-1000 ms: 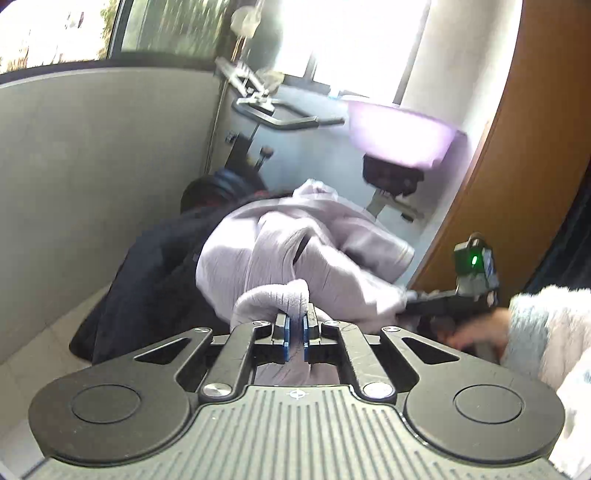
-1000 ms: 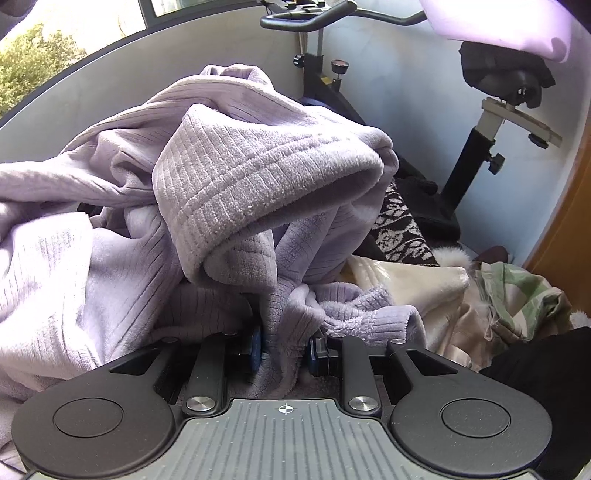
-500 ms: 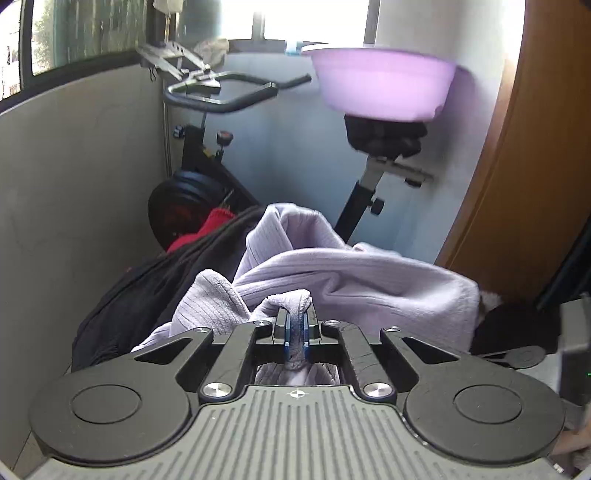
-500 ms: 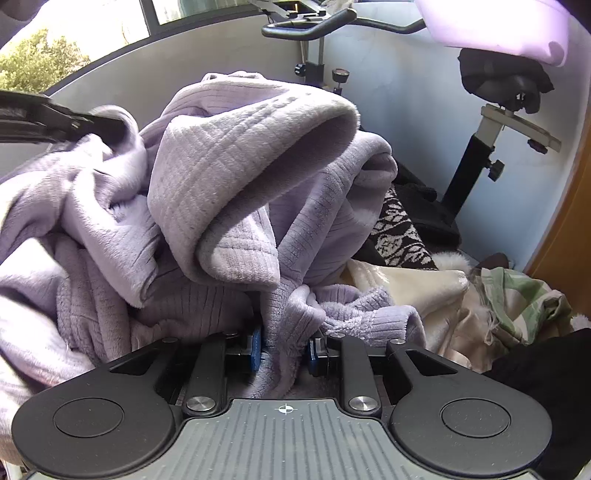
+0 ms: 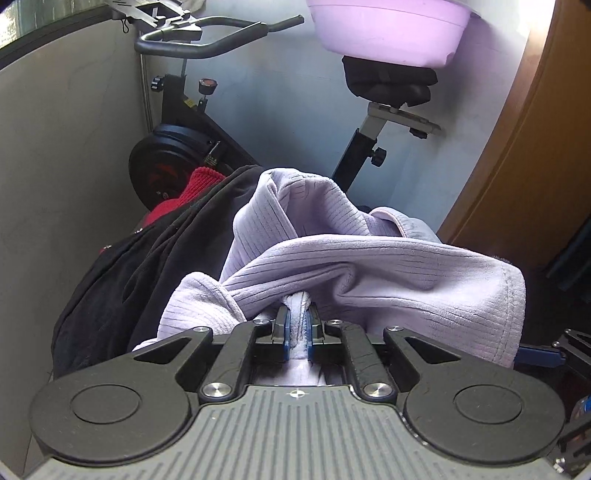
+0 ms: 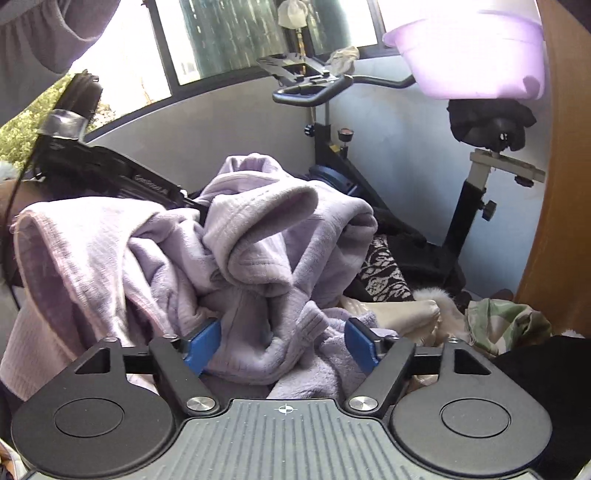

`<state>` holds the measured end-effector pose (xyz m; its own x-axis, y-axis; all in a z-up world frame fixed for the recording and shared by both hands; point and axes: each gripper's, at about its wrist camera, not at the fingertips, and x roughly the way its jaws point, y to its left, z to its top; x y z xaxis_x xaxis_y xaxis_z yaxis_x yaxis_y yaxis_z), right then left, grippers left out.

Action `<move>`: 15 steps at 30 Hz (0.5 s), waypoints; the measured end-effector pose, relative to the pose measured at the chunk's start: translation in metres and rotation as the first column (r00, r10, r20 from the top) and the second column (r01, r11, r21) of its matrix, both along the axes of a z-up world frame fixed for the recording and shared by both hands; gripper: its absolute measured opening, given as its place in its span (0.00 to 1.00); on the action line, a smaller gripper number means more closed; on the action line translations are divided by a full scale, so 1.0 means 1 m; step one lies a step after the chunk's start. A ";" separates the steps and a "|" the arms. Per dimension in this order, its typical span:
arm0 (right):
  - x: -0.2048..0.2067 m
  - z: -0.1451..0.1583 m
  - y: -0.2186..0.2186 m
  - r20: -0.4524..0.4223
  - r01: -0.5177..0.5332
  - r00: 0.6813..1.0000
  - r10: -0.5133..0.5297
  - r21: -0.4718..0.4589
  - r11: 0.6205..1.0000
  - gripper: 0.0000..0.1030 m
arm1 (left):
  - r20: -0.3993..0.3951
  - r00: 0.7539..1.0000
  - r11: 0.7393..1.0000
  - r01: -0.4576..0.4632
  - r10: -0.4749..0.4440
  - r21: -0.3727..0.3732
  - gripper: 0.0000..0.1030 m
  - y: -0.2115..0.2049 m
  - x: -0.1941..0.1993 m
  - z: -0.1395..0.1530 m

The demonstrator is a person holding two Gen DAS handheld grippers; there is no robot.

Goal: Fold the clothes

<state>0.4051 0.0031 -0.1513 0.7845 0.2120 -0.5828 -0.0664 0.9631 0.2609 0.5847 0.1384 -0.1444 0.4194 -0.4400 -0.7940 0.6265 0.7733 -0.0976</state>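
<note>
A lilac ribbed fleece garment lies bunched on a heap of clothes. My left gripper pinches a fold of it between its blue pads, and its jaws are just easing apart. In the right wrist view the left gripper reaches in from the left and holds the garment up by that fold. My right gripper has its jaws opening wide. A loose lilac fold lies between them, and the pads do not press it. One blue finger of the right gripper shows at the left wrist view's right edge.
An exercise bike stands behind the heap, with a purple basin on its saddle. A black garment and red knit lie left. A patterned cloth, cream cloth and camouflage cloth lie right. A wooden door closes the right side.
The right jaws have sprung open and let go of the lilac fold. The left gripper has carried its fold across and down, so the garment now drapes wide in front of it.
</note>
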 end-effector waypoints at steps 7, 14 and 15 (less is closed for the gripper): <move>-0.033 -0.008 0.034 0.000 -0.138 0.990 0.139 -0.116 0.984 0.93 | -0.028 0.999 1.000 0.018 -0.018 -0.003 0.10 -0.001 0.007 0.000; -0.010 -0.020 0.077 0.030 -0.141 0.987 0.155 -0.272 0.952 0.99 | -0.040 0.999 1.000 0.003 -0.004 -0.017 0.10 0.000 0.008 0.000; -0.001 -0.022 0.081 0.032 -0.125 0.989 0.141 -0.302 0.945 0.99 | -0.042 0.999 1.000 0.000 -0.001 -0.022 0.10 0.001 0.008 0.001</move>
